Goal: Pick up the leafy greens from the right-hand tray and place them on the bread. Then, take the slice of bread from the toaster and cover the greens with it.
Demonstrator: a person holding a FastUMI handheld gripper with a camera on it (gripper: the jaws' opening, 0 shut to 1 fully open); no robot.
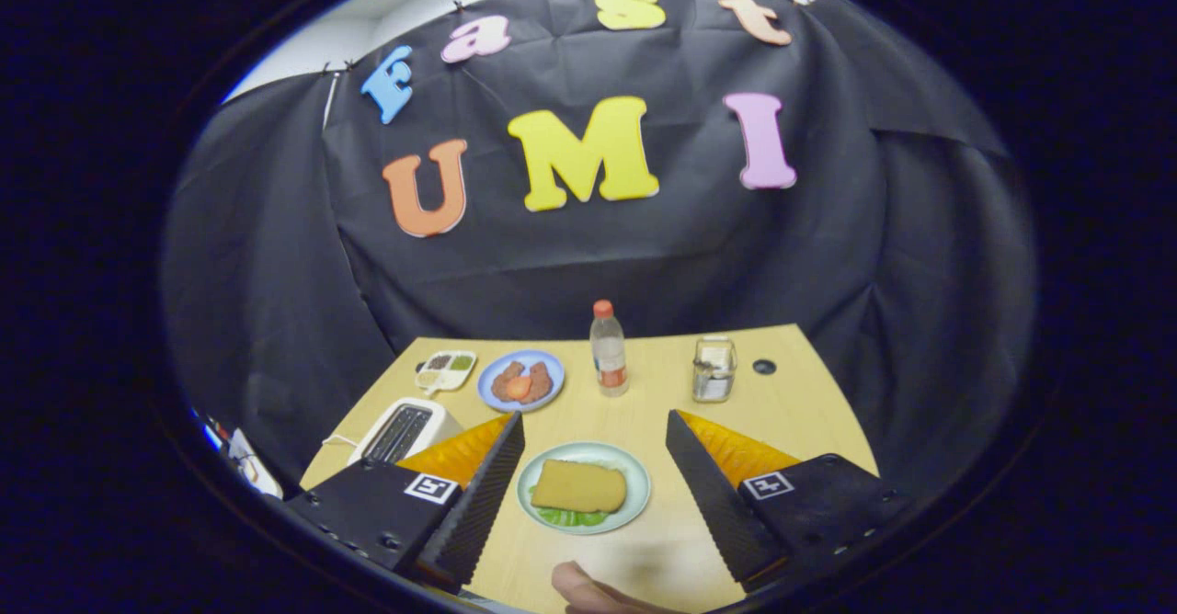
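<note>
With the bread slice (579, 486) already covering the greens (572, 517) on the plate (634, 476) between the released, empty fingers (497, 476), near the counter's (644, 403) front edge, both steps look finished, leaving only withdrawal.

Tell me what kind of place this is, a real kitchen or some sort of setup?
Probably a staged demo booth, not a real kitchen: black cloth hangs as the wall behind a small wooden table set with a toaster and a plate of bread. The gripper hangs open above the plate.
</note>
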